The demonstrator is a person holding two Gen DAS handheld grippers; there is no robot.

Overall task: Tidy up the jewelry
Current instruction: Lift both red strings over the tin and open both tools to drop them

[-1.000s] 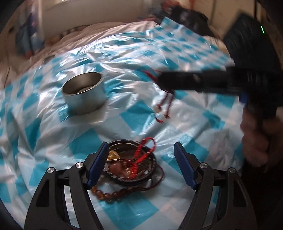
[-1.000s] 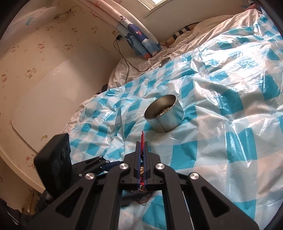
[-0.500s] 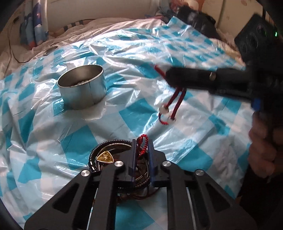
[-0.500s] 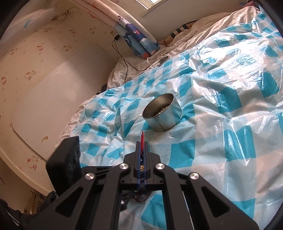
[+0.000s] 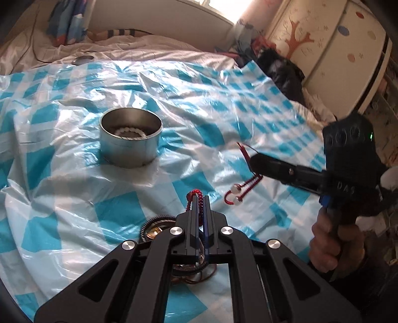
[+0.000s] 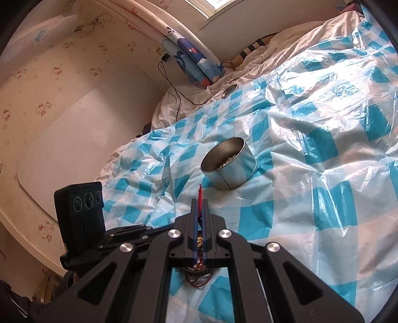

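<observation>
Both grippers' fingers point(image 5: 198, 201) pinch red cords point(image 5: 245, 185), seemingly one bracelet each.

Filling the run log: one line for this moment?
left gripper: shut on red cord | right gripper: shut on red cord | tin: upright, beads inside

A bed with rumpled pale sheets point(image 5: 154, 46) is spread with a crinkled, glossy plastic sheet of turquoise and white checks point(image 6: 323, 139). Cream wallpaper with small pink cartoon figures point(image 6: 49, 74) covers the wall behind a white rounded board point(image 6: 82, 146), and a blue patterned curtain point(image 6: 196, 62) hangs at a bright window point(image 6: 211, 5). A cream wardrobe painted with an orange tree and coloured dots point(image 5: 330, 44) stands beyond the bed in warm daylight.
</observation>
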